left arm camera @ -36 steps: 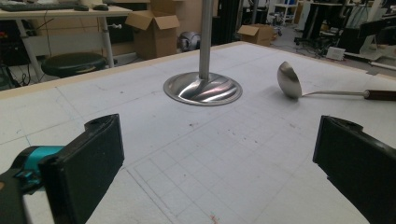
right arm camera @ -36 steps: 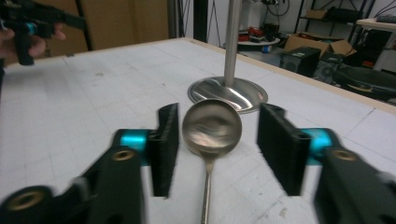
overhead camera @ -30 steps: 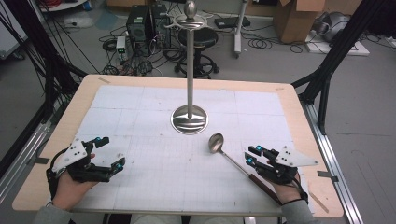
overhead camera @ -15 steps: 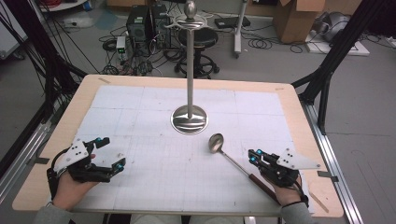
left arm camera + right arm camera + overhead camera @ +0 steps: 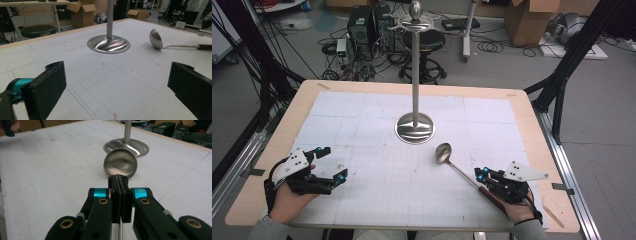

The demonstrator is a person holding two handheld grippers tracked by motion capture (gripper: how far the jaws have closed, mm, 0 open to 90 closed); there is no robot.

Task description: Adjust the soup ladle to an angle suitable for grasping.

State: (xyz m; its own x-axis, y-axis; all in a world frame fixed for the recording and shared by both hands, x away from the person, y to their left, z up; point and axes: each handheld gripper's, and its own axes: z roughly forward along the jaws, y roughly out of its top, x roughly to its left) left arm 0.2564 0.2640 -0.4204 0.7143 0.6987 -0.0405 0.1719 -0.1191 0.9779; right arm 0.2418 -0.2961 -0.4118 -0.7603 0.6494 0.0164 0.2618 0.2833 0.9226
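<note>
No readable text, no labels, no brands, no numbers, no signs on anything in view

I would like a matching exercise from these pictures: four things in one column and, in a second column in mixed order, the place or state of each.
Things:
1. ladle
2. metal stand
3. left tongs
4. right tongs

Places or states:
A. jaws wide apart, nothing between them
B. upright near the middle of the table
C. shut on a thin metal handle
D. bowl resting on the mat, just in front of the round base

Pairs: 1-D, 2-B, 3-A, 4-C
</note>
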